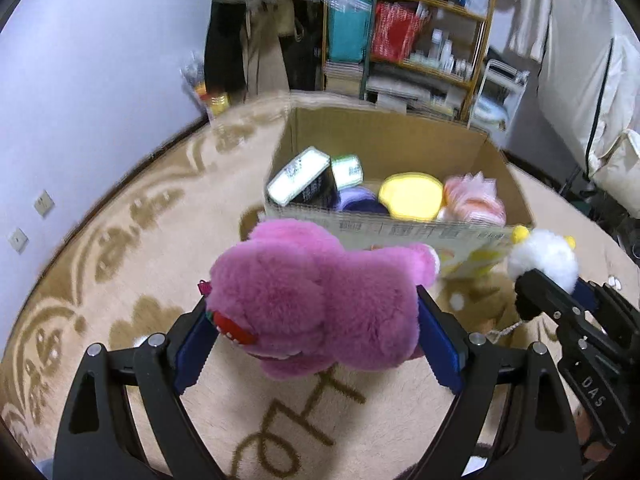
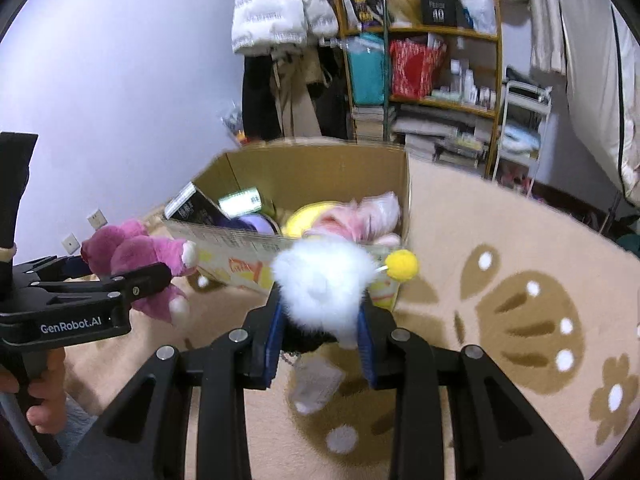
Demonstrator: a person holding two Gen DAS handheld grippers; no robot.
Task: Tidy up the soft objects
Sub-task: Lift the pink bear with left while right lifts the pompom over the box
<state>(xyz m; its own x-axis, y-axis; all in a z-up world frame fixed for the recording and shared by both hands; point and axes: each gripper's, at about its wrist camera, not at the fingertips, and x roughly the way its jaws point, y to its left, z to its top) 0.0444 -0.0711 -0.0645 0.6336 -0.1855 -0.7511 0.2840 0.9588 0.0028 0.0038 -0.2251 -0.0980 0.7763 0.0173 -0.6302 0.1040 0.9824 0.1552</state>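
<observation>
Left wrist view: the left hand-held gripper is clamped wide on a pink plush, held above the rug just short of the box. The box already holds a yellow plush, a pale pink one and some packets. To do this step well, carry the pink plush clear over the near wall before letting go; its trailing paw could catch the rim.

Right wrist view: the right hand-held gripper grips a white plush with a yellow pompom, near the box's front wall. A tag, seemingly on a chain, hangs below; lift it high enough that it clears too. Drop the 2 toys into the free space, one after another.
</observation>
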